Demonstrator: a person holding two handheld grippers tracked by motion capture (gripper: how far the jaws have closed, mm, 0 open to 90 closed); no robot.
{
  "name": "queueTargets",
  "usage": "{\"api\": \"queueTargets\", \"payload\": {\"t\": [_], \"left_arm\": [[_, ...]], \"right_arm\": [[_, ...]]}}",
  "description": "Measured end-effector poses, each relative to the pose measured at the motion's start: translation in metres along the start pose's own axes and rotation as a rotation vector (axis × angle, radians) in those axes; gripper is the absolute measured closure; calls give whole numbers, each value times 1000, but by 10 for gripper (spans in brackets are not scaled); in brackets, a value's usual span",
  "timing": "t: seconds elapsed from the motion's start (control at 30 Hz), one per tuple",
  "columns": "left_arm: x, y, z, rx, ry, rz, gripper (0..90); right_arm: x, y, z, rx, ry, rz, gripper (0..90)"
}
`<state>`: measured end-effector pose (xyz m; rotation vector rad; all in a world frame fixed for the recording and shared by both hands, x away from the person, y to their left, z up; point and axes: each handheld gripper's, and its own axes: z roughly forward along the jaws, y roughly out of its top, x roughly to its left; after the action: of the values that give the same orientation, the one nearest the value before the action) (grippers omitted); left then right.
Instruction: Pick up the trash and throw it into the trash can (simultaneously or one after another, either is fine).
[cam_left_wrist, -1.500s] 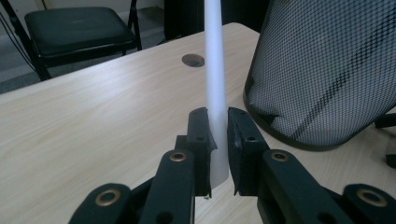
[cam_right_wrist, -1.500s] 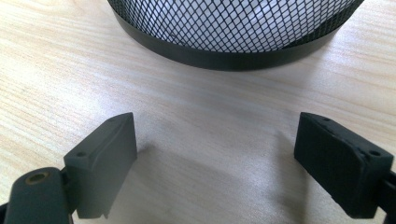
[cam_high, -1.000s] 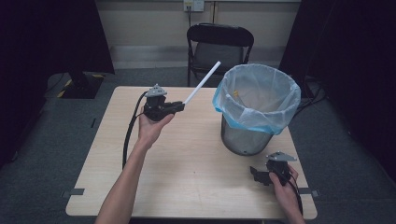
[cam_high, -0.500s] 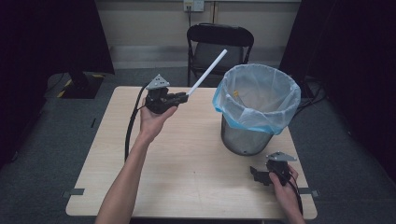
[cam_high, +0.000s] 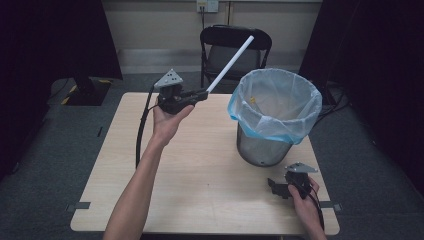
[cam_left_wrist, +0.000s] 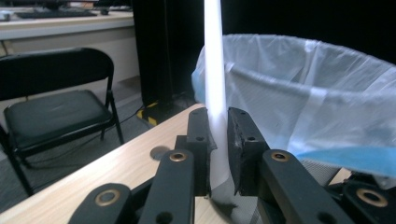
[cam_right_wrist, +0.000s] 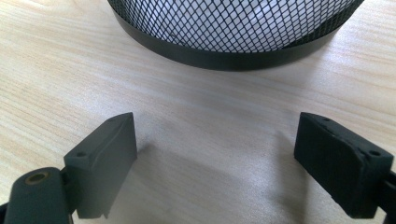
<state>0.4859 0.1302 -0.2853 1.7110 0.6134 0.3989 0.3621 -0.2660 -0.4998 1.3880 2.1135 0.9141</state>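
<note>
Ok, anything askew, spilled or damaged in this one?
Nothing stands out. The left tool is shut on a white tube, tilted up toward the lined bin, which stands upright on the table. The right tool rests open near the bin's base. No spill shows.

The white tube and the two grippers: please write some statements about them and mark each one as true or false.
1. The left gripper is shut on the white tube. True.
2. The white tube lies flat on the table. False: it is held in the air, slanting up toward the folding chair.
3. The right gripper is open, with bare table between its jaws. True.
4. The right gripper holds the rim of the trash bin. False: it rests low near the table, in front of the bin's mesh base, holding nothing.
5. The bin is lined with a translucent plastic bag. True.
</note>
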Motion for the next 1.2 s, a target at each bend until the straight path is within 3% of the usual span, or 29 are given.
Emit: {"api": "queueTargets", "payload": {"t": [0.13, 0.5, 0.77, 1.03, 1.2], "left_arm": [[-6, 12, 1, -28, -13, 34, 803], [-17, 33, 7, -58, -46, 69, 803], [-24, 44, 19, -80, -83, 54, 803], [-41, 57, 35, -113, -142, 48, 803], [-47, 61, 44, -109, -156, 52, 802]], "right_arm": [[0, 0, 0, 0, 0, 0, 124], [0, 0, 0, 0, 0, 0, 124], [0, 0, 0, 0, 0, 0, 124], [0, 0, 0, 0, 0, 0, 124], [0, 0, 0, 0, 0, 0, 124]]}}
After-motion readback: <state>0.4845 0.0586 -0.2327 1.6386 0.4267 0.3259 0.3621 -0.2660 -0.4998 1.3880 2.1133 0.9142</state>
